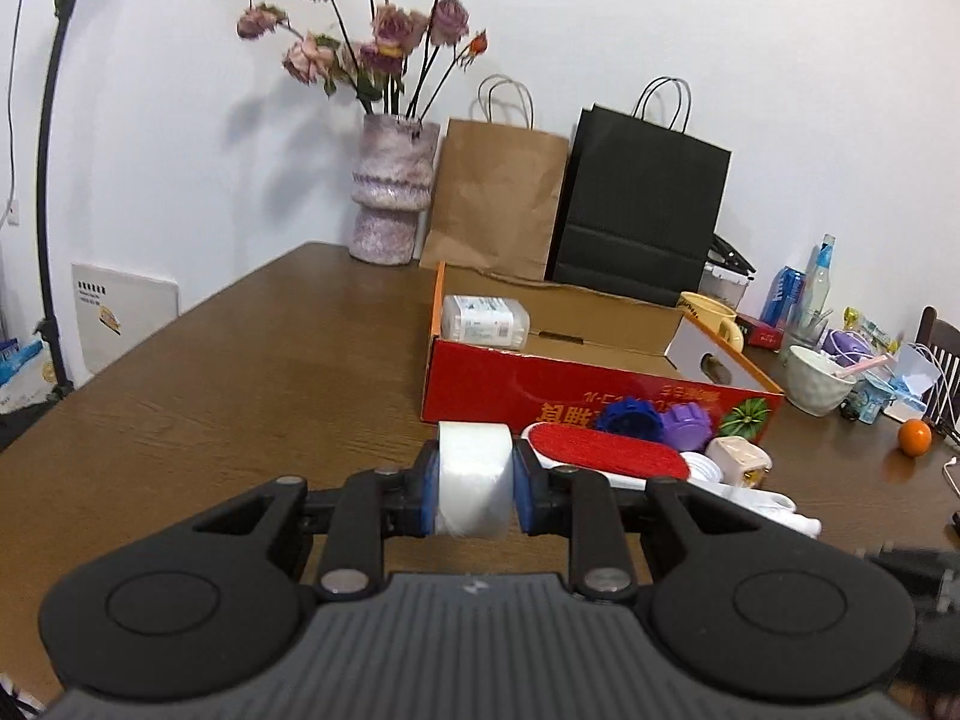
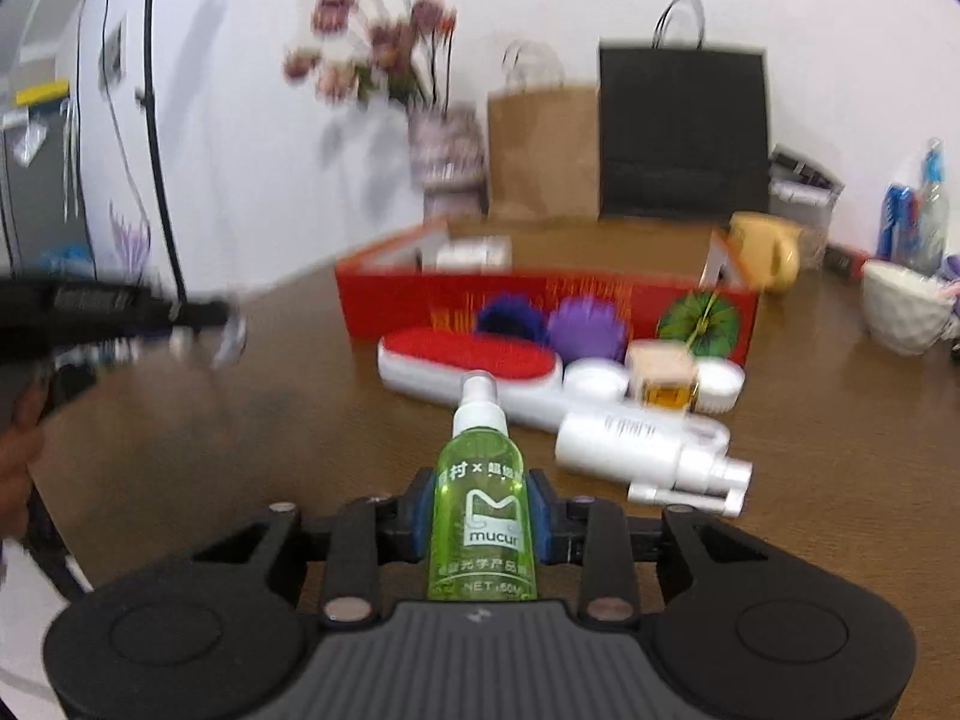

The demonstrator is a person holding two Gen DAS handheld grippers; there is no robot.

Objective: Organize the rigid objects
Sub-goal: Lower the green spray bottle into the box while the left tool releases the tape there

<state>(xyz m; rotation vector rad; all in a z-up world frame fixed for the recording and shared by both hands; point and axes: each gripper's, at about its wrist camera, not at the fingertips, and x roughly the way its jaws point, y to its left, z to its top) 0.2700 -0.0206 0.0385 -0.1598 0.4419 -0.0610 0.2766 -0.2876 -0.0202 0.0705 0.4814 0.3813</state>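
Note:
My left gripper [image 1: 474,489] is shut on a white cylindrical jar [image 1: 474,480], held above the wooden table in front of the red cardboard box [image 1: 570,387]. My right gripper [image 2: 480,516] is shut on a green spray bottle [image 2: 480,510] with a white cap. The box holds a clear white container [image 1: 485,319]. In front of the box lie a red lint brush [image 2: 471,354], a blue ridged lid [image 2: 510,312], a purple ridged lid [image 2: 585,327], a square perfume bottle [image 2: 663,381] and a white pump bottle [image 2: 636,450] on its side.
A vase of dried roses [image 1: 393,192], a brown paper bag [image 1: 495,198] and a black paper bag [image 1: 642,210] stand by the back wall. A yellow mug [image 1: 708,315], a white bowl [image 1: 819,378], bottles and an orange [image 1: 915,437] crowd the right side. A black stand pole [image 1: 48,180] is left.

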